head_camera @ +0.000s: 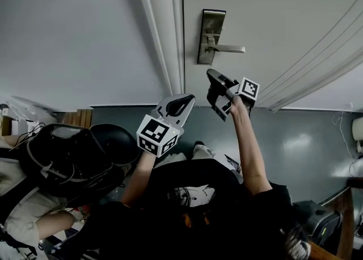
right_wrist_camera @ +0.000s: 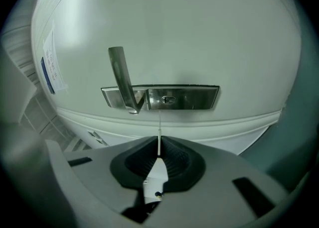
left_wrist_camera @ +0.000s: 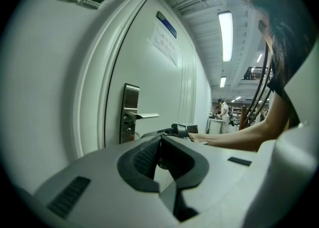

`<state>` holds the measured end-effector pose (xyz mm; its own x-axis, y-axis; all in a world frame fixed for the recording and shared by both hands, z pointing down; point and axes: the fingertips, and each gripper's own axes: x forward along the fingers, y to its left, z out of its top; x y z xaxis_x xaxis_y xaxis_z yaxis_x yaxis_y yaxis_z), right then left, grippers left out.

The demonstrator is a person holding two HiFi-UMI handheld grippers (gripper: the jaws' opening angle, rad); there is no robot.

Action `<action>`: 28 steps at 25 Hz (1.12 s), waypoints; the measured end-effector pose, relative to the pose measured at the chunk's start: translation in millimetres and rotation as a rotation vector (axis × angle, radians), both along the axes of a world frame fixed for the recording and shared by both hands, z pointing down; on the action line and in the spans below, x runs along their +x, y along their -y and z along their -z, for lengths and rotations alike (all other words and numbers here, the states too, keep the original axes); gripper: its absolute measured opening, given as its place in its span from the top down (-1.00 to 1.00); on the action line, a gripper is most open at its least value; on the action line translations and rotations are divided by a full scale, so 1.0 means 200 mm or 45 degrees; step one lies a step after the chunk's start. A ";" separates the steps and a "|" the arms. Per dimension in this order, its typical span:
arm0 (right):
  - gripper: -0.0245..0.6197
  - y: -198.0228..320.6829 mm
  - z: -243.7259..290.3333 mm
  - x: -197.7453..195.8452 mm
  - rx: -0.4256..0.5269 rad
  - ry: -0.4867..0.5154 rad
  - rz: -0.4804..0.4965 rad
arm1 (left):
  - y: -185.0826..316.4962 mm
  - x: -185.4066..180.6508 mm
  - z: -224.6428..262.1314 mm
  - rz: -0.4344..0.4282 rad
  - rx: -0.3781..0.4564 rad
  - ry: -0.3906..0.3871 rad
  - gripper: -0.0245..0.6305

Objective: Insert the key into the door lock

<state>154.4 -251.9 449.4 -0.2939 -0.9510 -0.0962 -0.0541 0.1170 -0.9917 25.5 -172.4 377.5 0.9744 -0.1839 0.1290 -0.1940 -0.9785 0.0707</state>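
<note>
At the frame-side edge of the white panelled door (head_camera: 272, 20) sits a tall brushed-steel lock plate (head_camera: 211, 26). Its straight steel lever handle (head_camera: 229, 49) reaches out across the door face. The small keyhole (right_wrist_camera: 168, 100) lies in that plate just beside the lever's root. The right gripper (right_wrist_camera: 159, 146) has its jaws clamped on the thin metal key (right_wrist_camera: 159, 137). The key's pale head is pinched between the ribbed pads, and its blade juts edge-on past the tips. It points at the plate a little to one side of the keyhole, near it but not touching. The left gripper (left_wrist_camera: 160, 140) hangs beside the right one, farther from the door, jaws pressed together on nothing.

The key looks light, stiff and smooth, so it would probably swivel in the pads if its tip met the plate off-line. The head is the place to hold it, as now, leaving the whole blade free. How the slot is turned is too small to read.

The lever stands proud next to the keyhole and is the likeliest thing to knock. The white door frame (head_camera: 164, 32) runs just beside the plate. A paper notice (left_wrist_camera: 164, 43) on the door and a black backpack (head_camera: 62, 162) low at the person's left are well apart from the lock.
</note>
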 end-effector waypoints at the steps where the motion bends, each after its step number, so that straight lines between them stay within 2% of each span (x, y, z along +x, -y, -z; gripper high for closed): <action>1: 0.86 0.02 -0.01 0.01 -0.002 -0.001 0.005 | 0.01 0.01 -0.01 0.000 0.002 0.003 0.90; 10: 0.86 0.34 -0.21 0.20 -0.013 0.062 0.046 | 0.29 0.21 -0.22 0.017 -0.021 0.066 0.90; 28: 0.86 0.37 -0.18 0.20 0.022 0.095 0.070 | 0.32 0.16 -0.26 0.052 -0.028 0.080 0.90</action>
<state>194.6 -326.8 484.9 -0.3371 -0.9316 -0.1356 0.0265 0.1346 -0.9905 57.6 -237.2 429.1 0.9560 -0.2195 0.1944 -0.2382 -0.9681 0.0781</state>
